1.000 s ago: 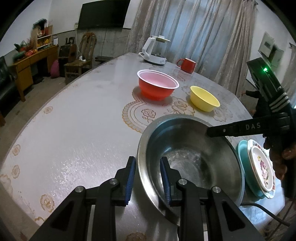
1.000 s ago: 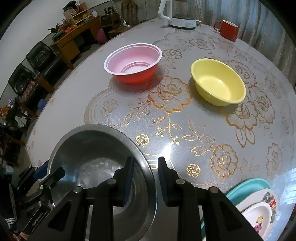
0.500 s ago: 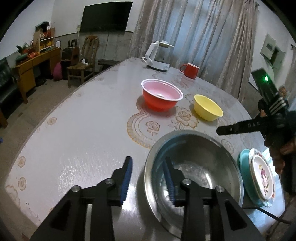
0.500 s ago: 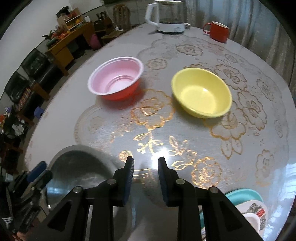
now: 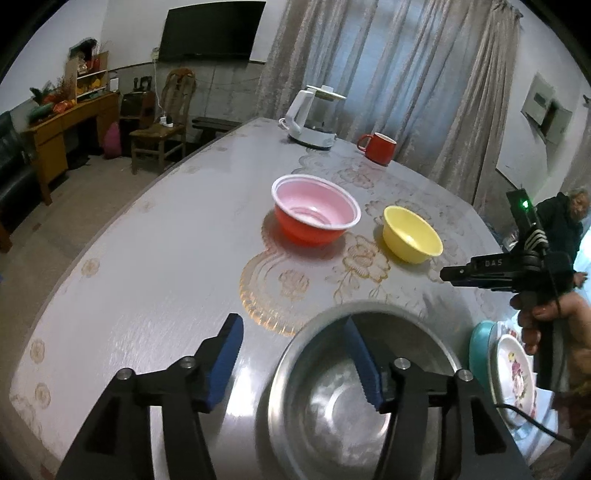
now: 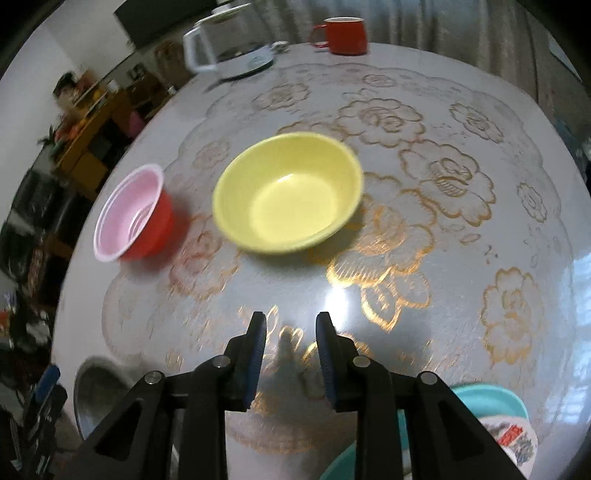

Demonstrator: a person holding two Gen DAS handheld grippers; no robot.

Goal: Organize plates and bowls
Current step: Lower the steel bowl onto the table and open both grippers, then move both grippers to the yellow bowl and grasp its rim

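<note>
A home living room: wall television (image 5: pixel 212 29), curtains (image 5: pixel 406 74), wooden chair (image 5: pixel 162 122).

Lettering "DAS": white capitals on the black finger of the right gripper (image 5: pixel 448 275), seen from the left wrist view, far right of and above the left jaws.
Printed red characters: on the decorated plate (image 6: pixel 511 439), lower right of the right jaws; unreadable.

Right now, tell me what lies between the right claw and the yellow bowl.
Only bare floral tablecloth: the right wrist view shows nothing between the right claw and the yellow bowl.
</note>
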